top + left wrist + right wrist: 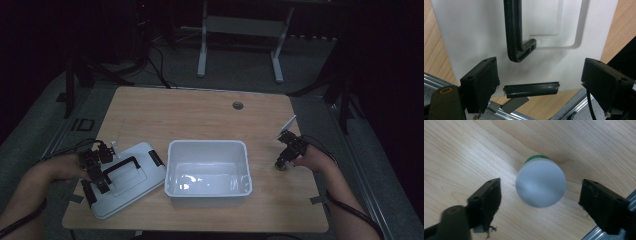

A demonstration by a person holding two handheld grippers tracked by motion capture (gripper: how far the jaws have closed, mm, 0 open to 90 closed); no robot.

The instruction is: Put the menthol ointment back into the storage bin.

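A white lid (142, 162) with a black handle (120, 165) lies flat at the table's front left. My left gripper (97, 175) hovers over its near end. In the left gripper view the jaws stand wide apart above the lid (469, 32), with the handle's corner (520, 50) and a black latch (531, 89) between them, untouched; the left gripper (540, 75) is open. At the right, my right gripper (282, 162) points down over a small upright bottle (540, 183) with a pale round cap and a green body (536, 157). Its jaws straddle the cap with gaps on both sides; the right gripper (540, 195) is open.
An open white bin (170, 165) stands at the middle front of the wooden table (200, 115), between the two hands. A cable hole (238, 105) sits near the far edge. An aluminium rail (504, 111) runs along the table's near edge under the lid.
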